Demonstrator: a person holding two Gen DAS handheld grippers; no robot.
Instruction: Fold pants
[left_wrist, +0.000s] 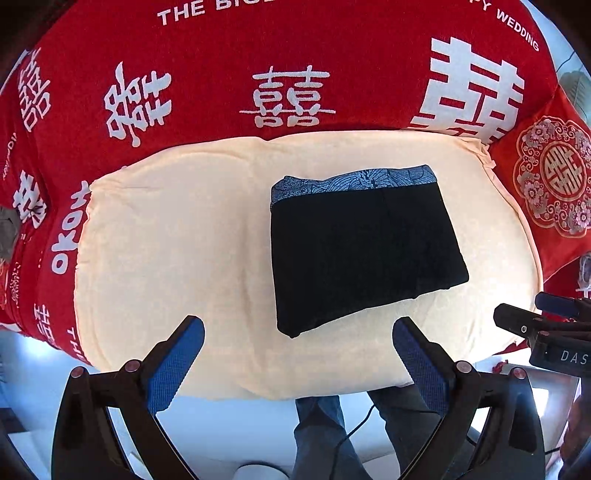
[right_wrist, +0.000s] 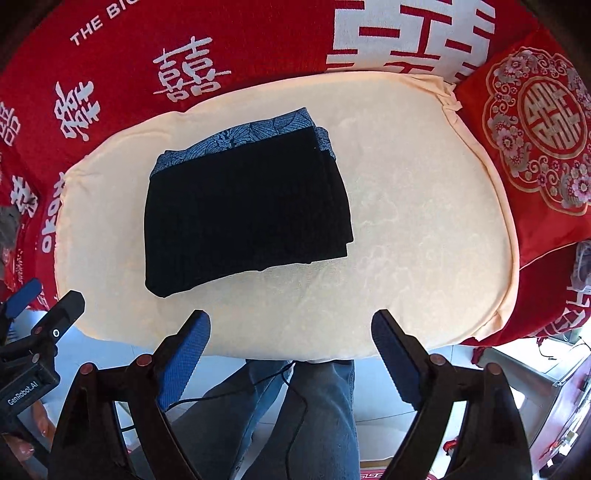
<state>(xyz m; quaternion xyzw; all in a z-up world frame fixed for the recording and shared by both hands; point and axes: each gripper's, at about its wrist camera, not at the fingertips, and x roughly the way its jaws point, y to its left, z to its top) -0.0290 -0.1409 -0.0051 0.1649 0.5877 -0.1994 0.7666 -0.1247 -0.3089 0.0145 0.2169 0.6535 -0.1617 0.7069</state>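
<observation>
I am reading "THE BI…" and "WEDDING" in white on the red blanket (left_wrist: 221, 44), "GenRobot.AI" on my left gripper's body and "DAS" on my right one's. I am holding my left gripper (left_wrist: 298, 332) and right gripper (right_wrist: 291, 325) with jaws standing wide apart, gripping nothing. The folded black pants (left_wrist: 365, 254) are lying on the cream cushion (left_wrist: 177, 236), beyond both sets of fingertips, well apart from them.

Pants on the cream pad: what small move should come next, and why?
Probably none on the fabric: just draw both hands clear. The pants lie folded in a compact rectangle on the cream pad, and the left tongs and right tongs stand open, empty, apart from it.
</observation>
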